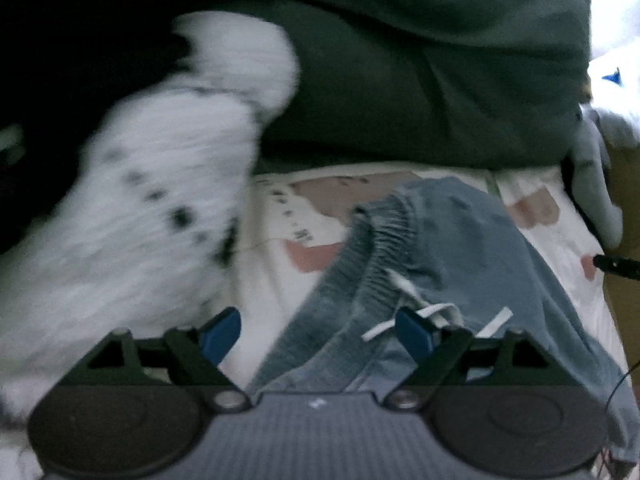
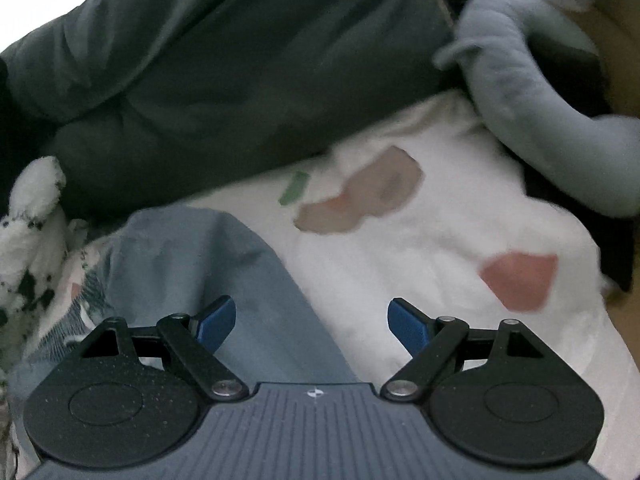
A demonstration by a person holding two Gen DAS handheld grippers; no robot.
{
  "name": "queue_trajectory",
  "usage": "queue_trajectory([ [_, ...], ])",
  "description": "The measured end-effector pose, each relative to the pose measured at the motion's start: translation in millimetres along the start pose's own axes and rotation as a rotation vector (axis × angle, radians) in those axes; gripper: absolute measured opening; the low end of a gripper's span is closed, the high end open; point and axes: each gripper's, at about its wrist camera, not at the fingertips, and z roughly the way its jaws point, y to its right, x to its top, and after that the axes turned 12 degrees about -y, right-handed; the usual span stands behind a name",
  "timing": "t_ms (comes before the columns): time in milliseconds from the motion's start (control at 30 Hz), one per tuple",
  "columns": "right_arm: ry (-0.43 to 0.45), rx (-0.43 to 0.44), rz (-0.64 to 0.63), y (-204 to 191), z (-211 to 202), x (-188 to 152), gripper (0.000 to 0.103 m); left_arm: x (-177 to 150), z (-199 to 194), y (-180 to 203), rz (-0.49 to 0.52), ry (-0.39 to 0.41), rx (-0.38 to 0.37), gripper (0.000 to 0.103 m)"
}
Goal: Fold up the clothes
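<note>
While both grippers' fingers gape empty, only the left wrist view shows the blue trousers' (image 1: 460, 232) drawstring (image 1: 404, 320).

Bed scene, dim with bright light at the top corners.
White bedsheet (image 2: 420, 240) with pink-brown patches and a small green mark covers the surface. Dark green duvet (image 1: 420, 80) bunched along the far side, lying on the sheet's far edge. White black-spotted plush toy (image 1: 152, 200) at left, blurred. Grey plush toy (image 2: 520, 80) at right, against the duvet end. Tan-brown surface (image 2: 616, 40) behind the grey plush; cannot tell what it is. Far left of left wrist view near black.
</note>
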Motion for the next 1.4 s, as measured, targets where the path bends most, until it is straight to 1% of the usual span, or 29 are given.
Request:
queue_trajectory([
  [67,-0.014,0.009,-0.014,-11.6,6.6,13.1,0.088,-9.4,-6.0,-10.0,-0.029,-0.005,-0.011,0.086],
  [167,-0.047,-0.011,-0.108,-34.2,16.1,28.8,0.088,-23.1,-11.7,-22.0,-0.061,-0.014,-0.033,0.086],
  [233,-0.061,-0.008,-0.167,-48.6,21.0,37.7,0.088,-30.0,-12.6,-27.4,-0.076,-0.013,-0.039,0.086],
  [300,-0.071,0.006,-0.219,-62.5,25.7,46.7,0.088,-36.7,-10.2,-32.4,-0.091,-0.034,-0.037,0.085],
  [367,-0.073,0.017,-0.259,-75.6,30.2,55.1,0.088,-44.8,-4.8,-36.1,-0.105,-0.06,-0.062,0.083],
  [433,-0.072,0.015,-0.298,-88.2,36.7,63.6,0.088,-54.1,0.0,-38.5,-0.114,-0.078,-0.071,0.079],
  [500,-0.069,0.009,-0.317,-98.2,44.2,72.8,0.088,-63.5,5.8,-43.2,-0.137,-0.094,-0.074,0.078],
  [567,-0.064,0.002,-0.329,-107.1,52.1,82.4,0.088,-71.6,11.9,-50.4,-0.177,-0.109,-0.077,0.073],
  [633,-0.059,-0.006,-0.34,-115.9,60.1,92.0,0.087,-79.0,17.2,-57.8,-0.218,-0.119,-0.082,0.063],
  [667,-0.056,-0.01,-0.346,-120.4,64.0,96.8,0.087,-81.2,17.8,-62.1,-0.241,-0.115,-0.088,0.062],
  [733,-0.053,-0.02,-0.357,-131.1,71.3,107.9,0.087,-84.8,17.3,-69.0,-0.286,-0.101,-0.099,0.059],
  [800,-0.051,-0.021,-0.371,-141.1,78.4,117.9,0.087,-86.9,17.4,-72.4,-0.325,-0.087,-0.112,0.059],
  [967,-0.066,-0.009,-0.404,-166.8,102.2,142.7,0.087,-87.8,17.2,-80.5,-0.39,-0.056,-0.164,0.059],
  [1033,-0.082,0.008,-0.428,-176.3,111.8,148.9,0.083,-86.8,18.2,-84.9,-0.43,-0.037,-0.188,0.059],
  [1067,-0.09,0.001,-0.444,-181.1,116.7,151.1,0.082,-85.9,20.4,-85.7,-0.439,-0.035,-0.191,0.059],
  [1167,-0.107,-0.025,-0.474,-192.5,130.2,157.9,0.082,-85.7,31.4,-85.1,-0.459,-0.06,-0.201,0.059],
  [1300,-0.13,-0.06,-0.489,-197.5,145.2,166.6,0.082,-87.4,44.3,-84.3,-0.476,-0.092,-0.211,0.058],
  [1367,-0.146,-0.076,-0.496,-196.9,152.3,168.3,0.082,-88.8,49.7,-84.8,-0.482,-0.107,-0.214,0.055],
  [1400,-0.156,-0.082,-0.498,-196.2,155.6,168.0,0.082,-90.0,53.6,-84.3,-0.482,-0.124,-0.217,0.047],
])
